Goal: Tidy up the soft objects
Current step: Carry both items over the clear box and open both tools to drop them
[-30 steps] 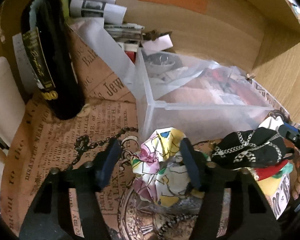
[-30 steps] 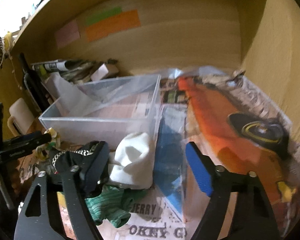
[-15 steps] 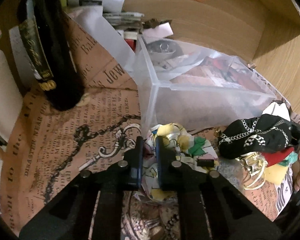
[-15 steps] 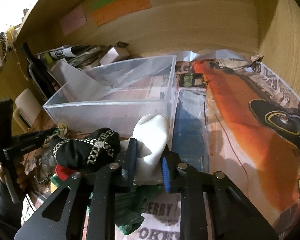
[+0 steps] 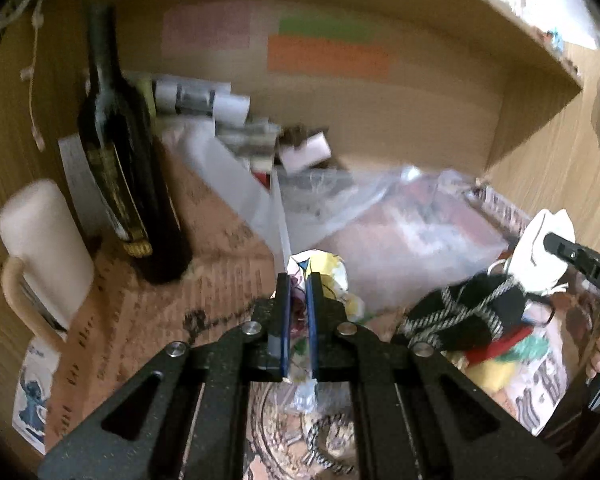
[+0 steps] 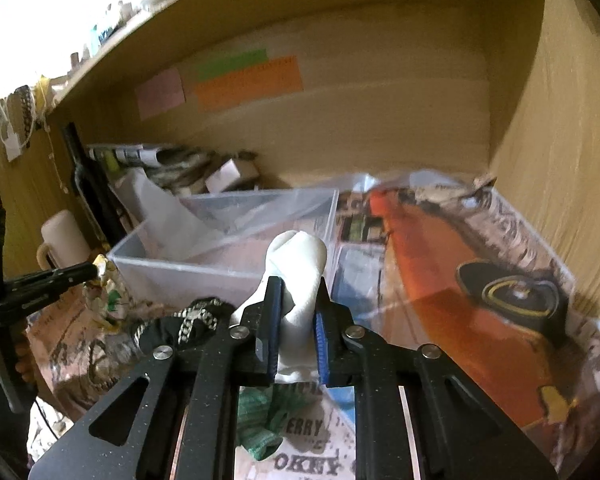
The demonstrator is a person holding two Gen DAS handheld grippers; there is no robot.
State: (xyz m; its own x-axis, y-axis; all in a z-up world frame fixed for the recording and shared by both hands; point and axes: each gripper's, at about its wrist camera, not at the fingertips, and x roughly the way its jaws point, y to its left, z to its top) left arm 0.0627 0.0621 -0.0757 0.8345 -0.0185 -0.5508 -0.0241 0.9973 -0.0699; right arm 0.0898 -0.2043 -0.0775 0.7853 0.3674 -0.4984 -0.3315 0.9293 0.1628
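My left gripper (image 5: 298,280) pinches a crumpled floral cloth (image 5: 332,270), its jaws closing the last bit, lifted just in front of the clear plastic box (image 5: 400,240). My right gripper (image 6: 299,284) squeezes a rolled white sock (image 6: 298,252), jaws also still closing, raised near the box's (image 6: 180,276) front right corner. A black cloth with a chain pattern (image 5: 468,312) lies between the two grippers on a small pile of red, yellow and green fabric. A green knit piece (image 6: 260,412) lies under the right gripper.
All this sits in a wooden shelf nook lined with printed paper. A dark wine bottle (image 5: 116,168) and a white mug (image 5: 40,240) stand at the left. Rolled papers and a small box (image 6: 228,172) clutter the back. The side wall (image 6: 560,160) rises close on the right.
Both grippers went from wide open to closed, left on the floral cloth, right on the white sock, and both have risen with their loads.
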